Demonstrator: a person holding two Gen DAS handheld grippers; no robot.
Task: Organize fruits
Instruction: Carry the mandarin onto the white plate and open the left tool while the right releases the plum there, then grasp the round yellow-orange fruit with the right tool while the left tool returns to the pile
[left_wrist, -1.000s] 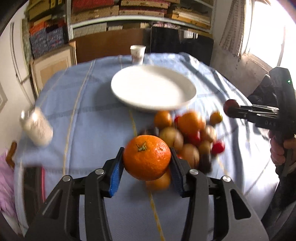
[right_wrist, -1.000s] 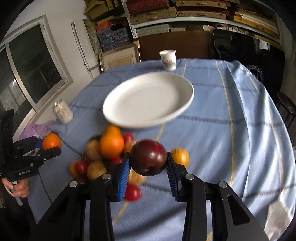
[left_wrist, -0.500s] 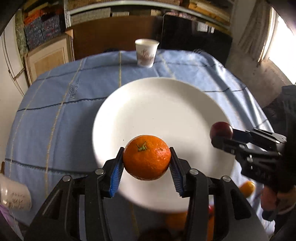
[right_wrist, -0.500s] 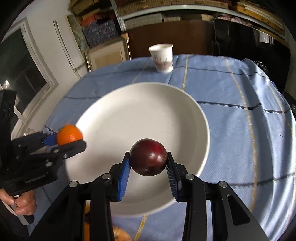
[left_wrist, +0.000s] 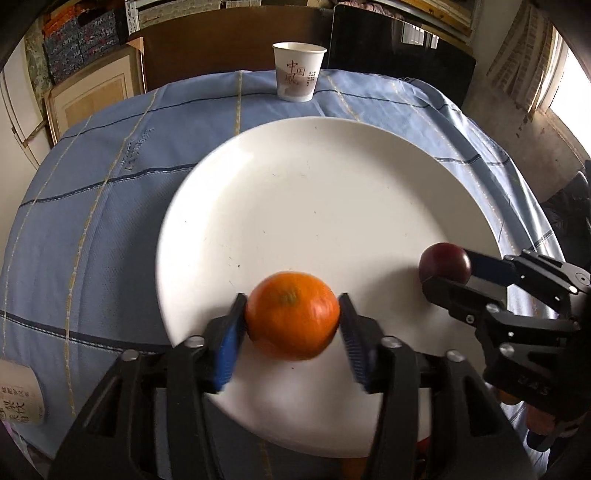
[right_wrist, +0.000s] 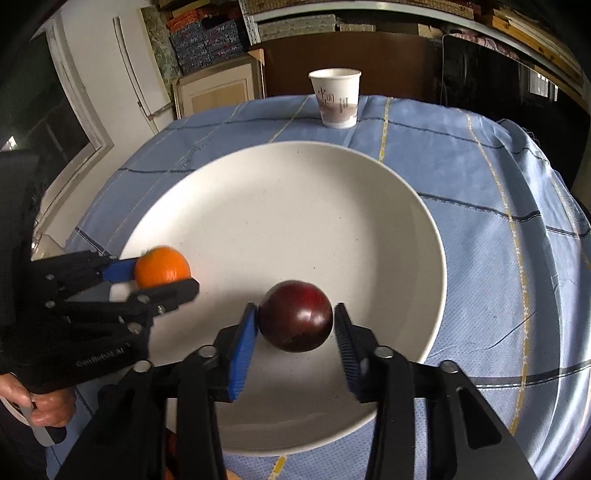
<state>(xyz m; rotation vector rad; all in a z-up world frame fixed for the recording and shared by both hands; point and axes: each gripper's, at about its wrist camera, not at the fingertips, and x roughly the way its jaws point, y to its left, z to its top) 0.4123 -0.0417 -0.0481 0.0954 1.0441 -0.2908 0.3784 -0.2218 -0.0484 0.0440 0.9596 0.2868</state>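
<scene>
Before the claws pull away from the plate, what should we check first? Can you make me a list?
1. Left claw let go of the orange: ok, its jaws have just been opening and gaps show on both sides.
2. Right claw let go of the dark red fruit: ok, its jaws have just been opening too.
3. Both fruits over the white plate: ok.
4. Fruits resting still on the plate: cannot tell, the orange looks blurred.
5. Room between the two fruits: ok, they are apart.
6. Paper cup out of the way: ok, upright beyond the plate.
</scene>
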